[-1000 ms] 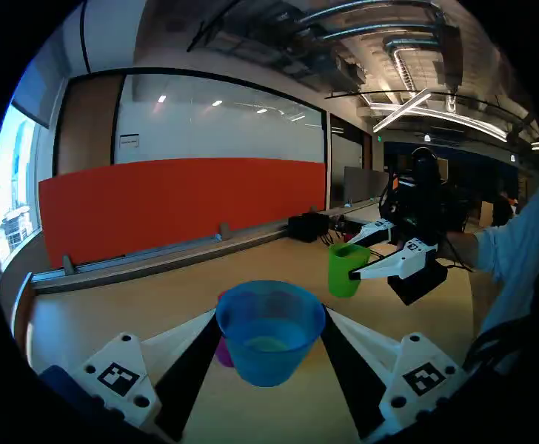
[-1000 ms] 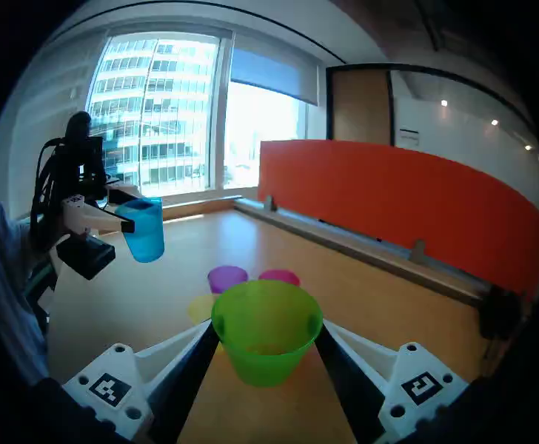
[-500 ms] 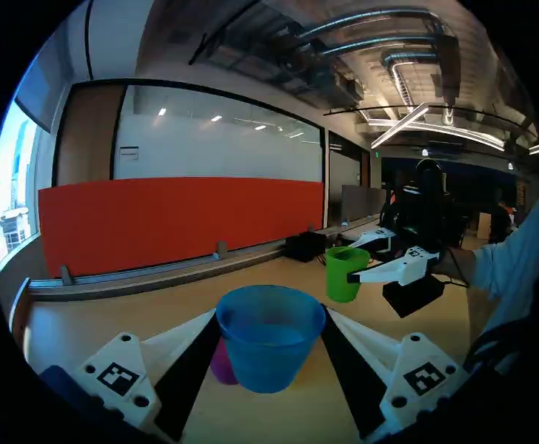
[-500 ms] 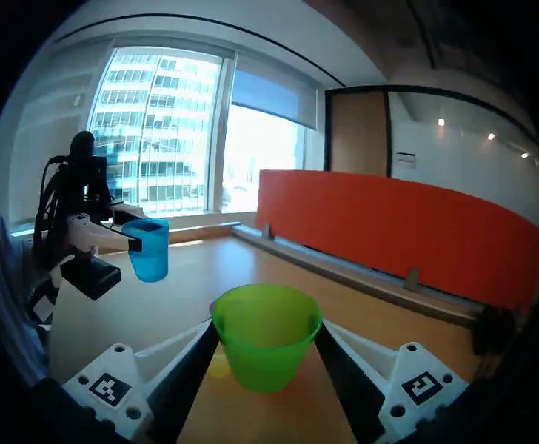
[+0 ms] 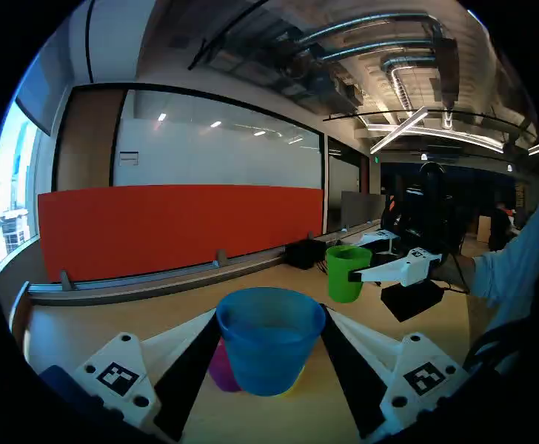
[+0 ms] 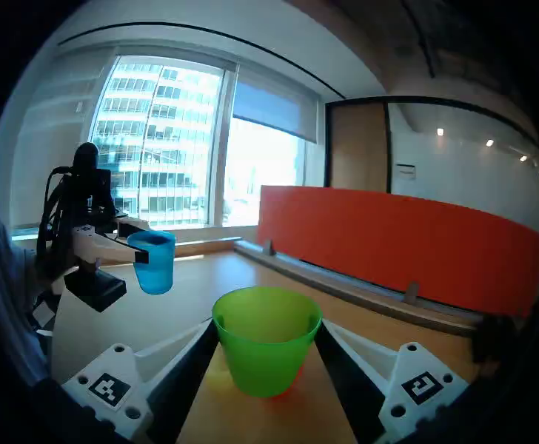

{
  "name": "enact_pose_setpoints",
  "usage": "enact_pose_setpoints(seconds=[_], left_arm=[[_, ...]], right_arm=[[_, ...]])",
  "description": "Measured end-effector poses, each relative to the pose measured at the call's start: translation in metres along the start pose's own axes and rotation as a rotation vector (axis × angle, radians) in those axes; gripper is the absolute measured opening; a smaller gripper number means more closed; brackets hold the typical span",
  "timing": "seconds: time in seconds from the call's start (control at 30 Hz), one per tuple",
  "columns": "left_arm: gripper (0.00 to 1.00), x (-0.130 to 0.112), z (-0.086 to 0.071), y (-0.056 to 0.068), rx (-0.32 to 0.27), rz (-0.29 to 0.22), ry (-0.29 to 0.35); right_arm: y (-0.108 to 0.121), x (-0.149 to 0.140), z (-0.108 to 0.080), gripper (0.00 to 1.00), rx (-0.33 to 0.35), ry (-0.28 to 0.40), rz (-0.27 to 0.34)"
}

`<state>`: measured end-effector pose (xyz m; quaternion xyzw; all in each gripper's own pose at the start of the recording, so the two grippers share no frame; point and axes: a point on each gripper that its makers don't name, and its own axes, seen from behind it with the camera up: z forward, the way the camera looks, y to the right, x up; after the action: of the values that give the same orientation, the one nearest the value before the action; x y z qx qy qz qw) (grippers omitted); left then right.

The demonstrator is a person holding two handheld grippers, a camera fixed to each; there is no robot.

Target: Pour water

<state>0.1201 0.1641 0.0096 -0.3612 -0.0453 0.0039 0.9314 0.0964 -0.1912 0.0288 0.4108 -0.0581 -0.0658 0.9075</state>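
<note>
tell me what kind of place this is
Most likely an open-plan office high in a city building: a long light wooden desk with an orange divider panel, exposed metal ceiling ducts, and a tall window facing glass towers.

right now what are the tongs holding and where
The left tongs hold the blue cup and the right tongs hold the green cup, each pinched on opposite sides of its wall, below the rim.

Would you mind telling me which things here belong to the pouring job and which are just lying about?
For the job: blue cup in the left gripper; green cup in the right gripper.
Lying about: purple cup; orange partition; black box.
</note>
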Motion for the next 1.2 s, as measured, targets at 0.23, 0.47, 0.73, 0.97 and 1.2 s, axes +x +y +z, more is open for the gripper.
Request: enact_pose_setpoints(seconds=[0.23, 0.47, 0.73, 0.97, 1.2], left_arm=[[0.89, 0.004, 0.001, 0.0, 0.0, 0.007, 0.002], [0.89, 0.006, 0.001, 0.0, -0.001, 0.02, -0.001], [0.89, 0.009, 0.003, 0.0, -0.004, 0.037, 0.008], [0.89, 0.018, 0.005, -0.001, 0.005, 0.074, 0.017], [0.89, 0.024, 0.005, -0.005, 0.024, 0.12, 0.018]], right_arm=[[-0.001, 0.005, 0.003, 0.92, -0.002, 0.015, -0.004], [0.0, 0.006, 0.003, 0.92, 0.001, 0.023, -0.001], [-0.002, 0.008, 0.003, 0.92, 0.01, 0.023, -0.004], [-0.008, 0.011, 0.005, 0.92, 0.027, 0.031, 0.0], [-0.017, 0.013, 0.009, 0.92, 0.049, 0.036, 0.002]])
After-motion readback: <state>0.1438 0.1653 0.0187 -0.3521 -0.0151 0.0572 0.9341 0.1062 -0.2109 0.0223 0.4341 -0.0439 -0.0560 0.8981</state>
